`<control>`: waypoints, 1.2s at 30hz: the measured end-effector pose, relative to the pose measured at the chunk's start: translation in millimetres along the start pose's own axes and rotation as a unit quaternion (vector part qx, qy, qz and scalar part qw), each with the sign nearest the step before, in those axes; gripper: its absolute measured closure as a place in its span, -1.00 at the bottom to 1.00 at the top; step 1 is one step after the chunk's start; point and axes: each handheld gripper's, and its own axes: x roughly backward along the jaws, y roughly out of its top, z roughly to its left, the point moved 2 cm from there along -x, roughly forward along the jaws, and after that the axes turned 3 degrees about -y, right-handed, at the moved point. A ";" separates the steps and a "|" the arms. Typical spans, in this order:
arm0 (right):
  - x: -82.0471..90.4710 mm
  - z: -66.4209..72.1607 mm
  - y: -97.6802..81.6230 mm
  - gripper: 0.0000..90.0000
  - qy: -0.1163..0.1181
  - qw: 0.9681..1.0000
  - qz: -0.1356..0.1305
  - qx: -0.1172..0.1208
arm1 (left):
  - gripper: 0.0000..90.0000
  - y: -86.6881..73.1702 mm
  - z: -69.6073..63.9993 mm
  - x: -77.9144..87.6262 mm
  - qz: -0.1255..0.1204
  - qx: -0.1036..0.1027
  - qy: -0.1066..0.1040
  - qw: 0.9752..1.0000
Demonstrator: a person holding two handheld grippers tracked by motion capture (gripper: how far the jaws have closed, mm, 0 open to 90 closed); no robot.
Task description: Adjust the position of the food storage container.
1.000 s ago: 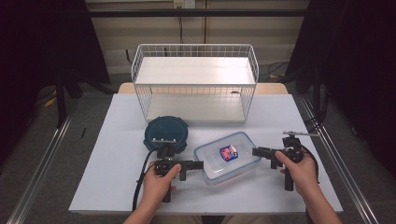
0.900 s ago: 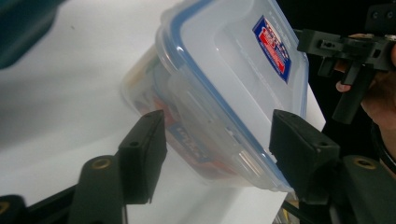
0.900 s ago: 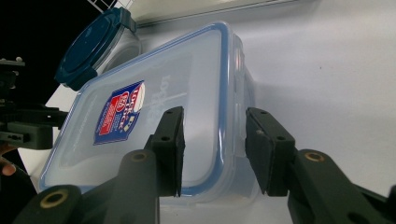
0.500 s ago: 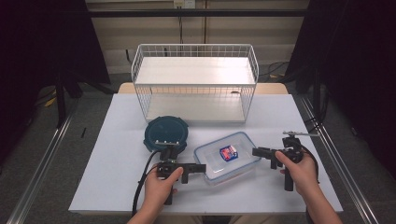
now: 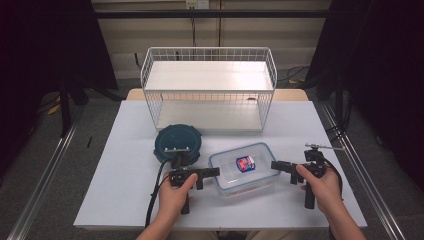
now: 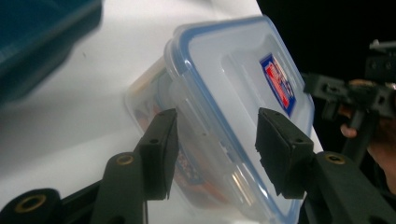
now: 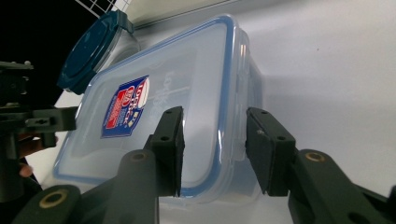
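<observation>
Left of centre in the high view, the round dark-blue lid point(image 5: 177, 143) lies flat on the white table point(image 5: 115, 165), just in front of the wire basket point(image 5: 209, 90) that occupies the upper middle of the frame. Directly below that lid, the left gripper point(image 5: 212, 171) points rightward at the clear plastic container point(image 5: 245, 167), which sits at lower centre with its blue-rimmed lid clipped on and a red-and-blue label facing up. In the left gripper view, this gripper point(image 6: 212, 140) straddles the container's point(image 6: 233, 116) near end flap; its jaws have just been closing, with the flap and rim between them, yet a visible gap remains on both sides, so the pads do not press. At the lower right of the high view, the right gripper point(image 5: 275, 165) points leftward at the container's opposite end. In the right gripper view, this gripper point(image 7: 215, 144) stands spread across the container's point(image 7: 187, 102) blue rim and side flap, both pads clear of the plastic.
</observation>
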 end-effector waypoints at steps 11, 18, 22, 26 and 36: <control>3.2 6.0 -8.2 0.27 -0.004 1.000 0.001 -0.007 | 0.11 9.7 4.4 -5.2 -0.029 0.004 0.011 1.000; 4.5 7.1 -16.5 0.22 0.006 0.999 0.002 -0.035 | 0.11 11.0 5.4 -4.5 -0.032 -0.005 0.011 0.999; 2.0 6.0 -14.0 0.06 0.006 1.000 -0.015 -0.025 | 0.03 9.2 4.9 2.2 -0.030 -0.015 0.015 0.999; 1.0 0.3 -10.3 -0.03 0.010 0.999 -0.037 -0.034 | -0.03 5.6 5.6 11.7 -0.033 -0.011 0.005 0.999; -9.1 -8.8 -2.7 -0.03 0.029 0.997 -0.043 -0.064 | -0.11 -0.9 5.9 0.7 -0.011 -0.005 -0.003 1.000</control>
